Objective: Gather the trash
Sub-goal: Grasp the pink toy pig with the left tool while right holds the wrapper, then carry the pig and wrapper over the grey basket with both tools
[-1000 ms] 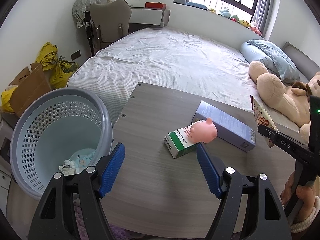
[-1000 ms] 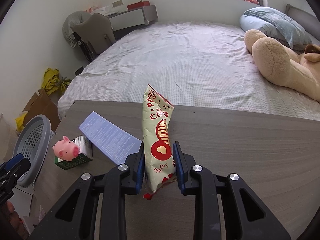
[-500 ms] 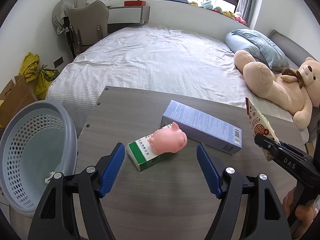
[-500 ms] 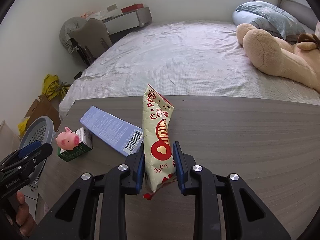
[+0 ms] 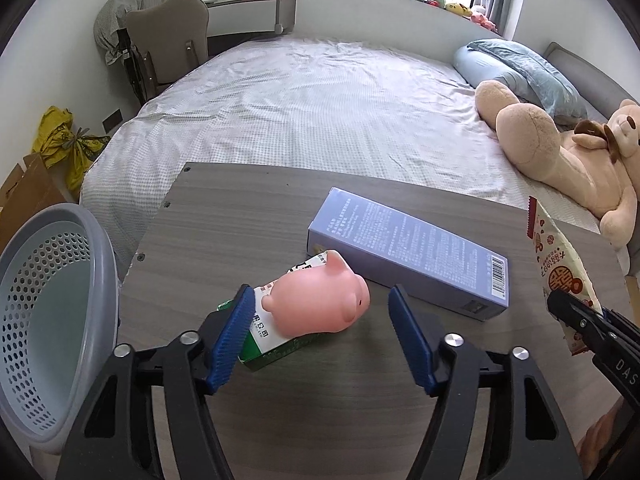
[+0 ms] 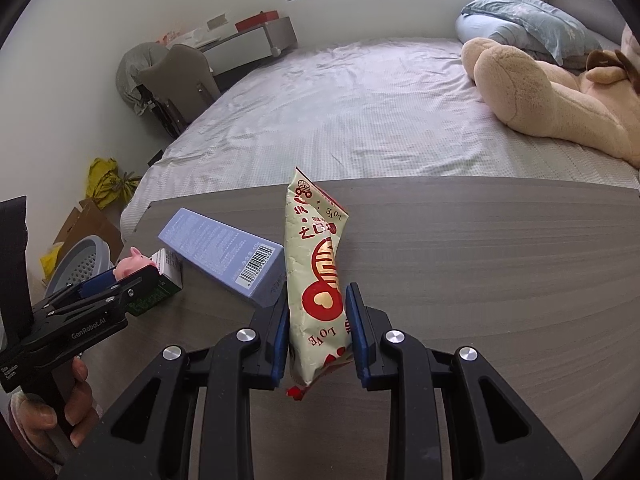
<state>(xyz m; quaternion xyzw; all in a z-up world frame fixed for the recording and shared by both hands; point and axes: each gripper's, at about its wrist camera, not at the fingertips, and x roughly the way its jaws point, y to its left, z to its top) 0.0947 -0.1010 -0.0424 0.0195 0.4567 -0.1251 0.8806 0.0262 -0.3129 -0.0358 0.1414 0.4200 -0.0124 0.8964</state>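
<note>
On the bench (image 5: 224,236) our right hand-held gripper (image 6: 318,330) clamps a snack packet (image 6: 316,280) upright, while our left hand-held gripper (image 5: 320,334), jaws just closing, straddles without gripping a pink pig (image 5: 320,304) atop a green carton (image 5: 272,344), blue box (image 5: 408,252) just beyond, basket (image 5: 52,320) left.

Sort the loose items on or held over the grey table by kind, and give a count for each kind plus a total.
Cardboard boxes: 2 — the long lilac box and the small green-and-white carton.
Toys: 1 — the pink pig, resting on the carton.
Snack packets: 1 — the cream-and-red packet, clamped in the right gripper.
Total: 4
</note>
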